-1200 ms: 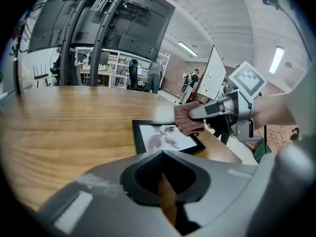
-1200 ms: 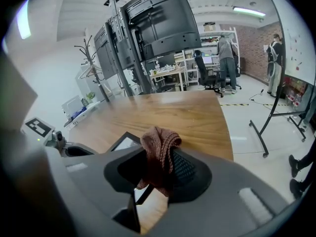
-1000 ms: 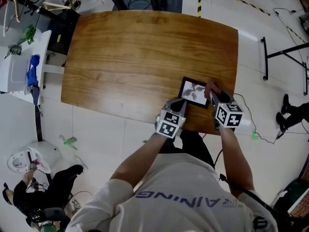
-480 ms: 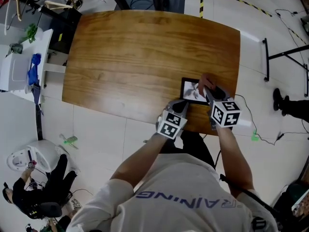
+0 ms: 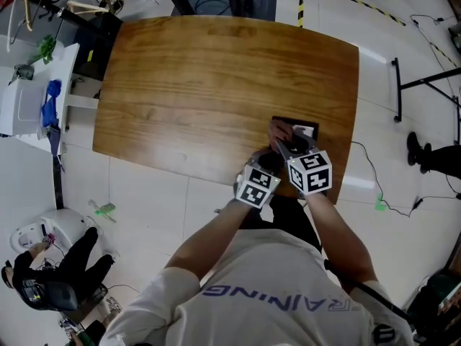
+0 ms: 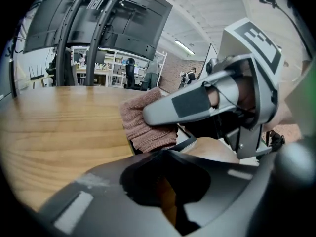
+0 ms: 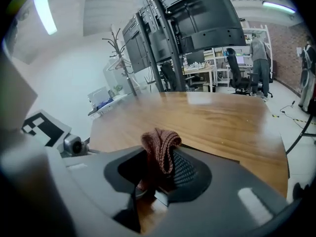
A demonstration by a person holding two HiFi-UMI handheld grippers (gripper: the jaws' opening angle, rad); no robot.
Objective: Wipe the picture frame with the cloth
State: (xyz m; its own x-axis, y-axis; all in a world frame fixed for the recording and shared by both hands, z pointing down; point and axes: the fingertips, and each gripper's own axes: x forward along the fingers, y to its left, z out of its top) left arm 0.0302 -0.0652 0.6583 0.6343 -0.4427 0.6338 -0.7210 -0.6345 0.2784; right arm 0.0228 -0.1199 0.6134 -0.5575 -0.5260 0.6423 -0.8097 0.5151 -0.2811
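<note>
The right gripper (image 5: 284,144) slid left over the picture frame (image 5: 308,127), pinching the cloth (image 7: 160,149); the left gripper (image 5: 270,158) clamps the frame.

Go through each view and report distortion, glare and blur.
Head view: wide-angle bending curves the table edges, with a pale sheen on its wood. Left gripper view: fisheye with dark corners; the left tool's body is blurred, the cloth sharp. Right gripper view: fisheye; a ceiling light flares at top left.
</note>
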